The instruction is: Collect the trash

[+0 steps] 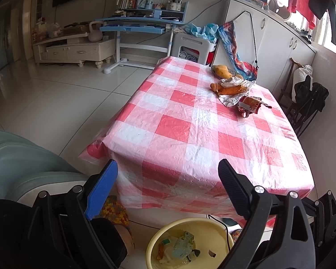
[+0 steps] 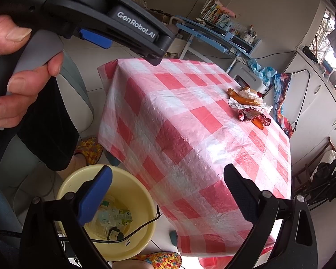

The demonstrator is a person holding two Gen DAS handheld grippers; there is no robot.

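we hold both grippers, left gripper (image 1: 168, 188) and right gripper (image 2: 168, 192), jaws apart and empty, above the round pale-yellow plastic basin (image 2: 143, 242); reaching for the crumpled red-and-white wrapper (image 1: 250, 106) could knock peels off the bench.

Both wrist views look down across the checkered table (image 1: 190, 121) and yellow bin (image 2: 141, 204).

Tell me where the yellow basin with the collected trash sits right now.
The yellow basin stands on the floor at the near end of the checked table, bottom centre in the left wrist view and bottom left in the right wrist view.
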